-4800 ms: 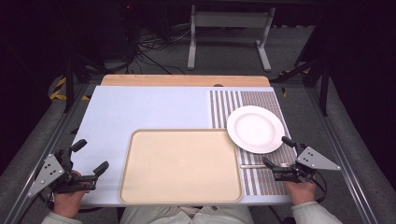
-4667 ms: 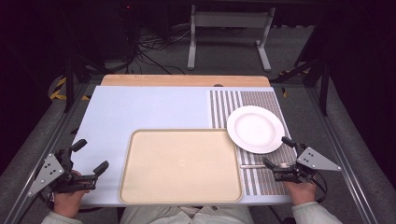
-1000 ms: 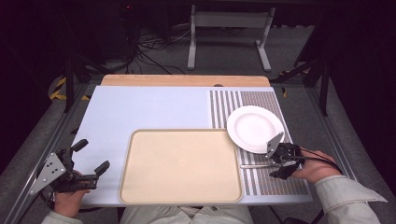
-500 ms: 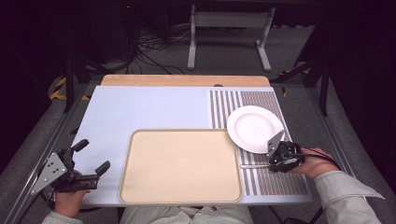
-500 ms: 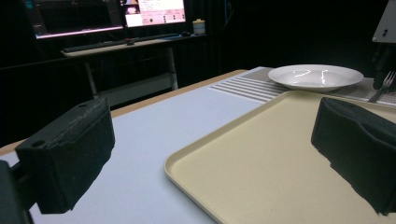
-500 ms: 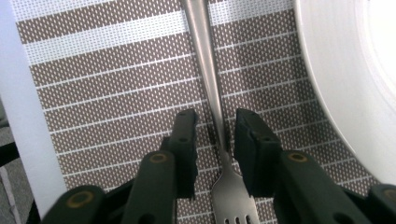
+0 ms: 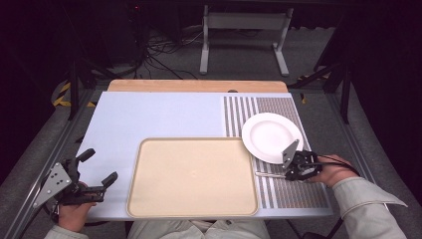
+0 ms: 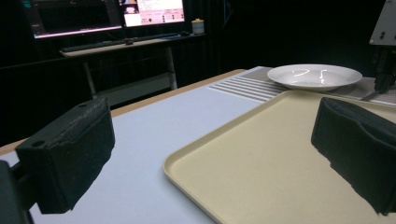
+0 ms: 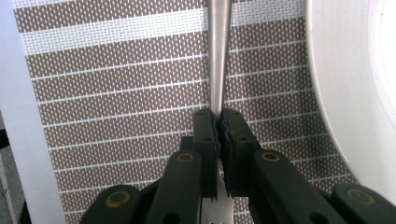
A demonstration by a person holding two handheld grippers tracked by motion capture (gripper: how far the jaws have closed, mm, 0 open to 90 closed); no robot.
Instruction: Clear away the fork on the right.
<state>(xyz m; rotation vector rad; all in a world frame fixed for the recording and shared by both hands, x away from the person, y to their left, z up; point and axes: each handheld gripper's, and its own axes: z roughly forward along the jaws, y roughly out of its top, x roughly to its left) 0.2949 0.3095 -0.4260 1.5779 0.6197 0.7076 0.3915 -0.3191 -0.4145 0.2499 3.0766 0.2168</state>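
Bench [image 7: 149, 119] from the high view: a beige tray [image 7: 193, 177] sits at its near middle, a white plate [image 7: 271, 137] just off the tray's far right corner on a striped mat [image 7: 293, 191]. The right gripper [image 7: 290, 172] lies beside the plate's near rim, over a thin metal utensil [image 7: 268, 175] that points toward the tray. The left gripper [image 7: 97, 167] waits off the tray's left edge.

Left gripper view: its jaws stand wide apart, holding nothing, the tray between them and the plate [image 8: 314, 76] beyond.

Right gripper view: the jaws are clamped on the utensil's flat handle [image 9: 217, 70], plate rim [image 9: 336, 93] just beside. A clean lift, it seems, calls for a straight rise, keeping the handle level and clear of that rim.
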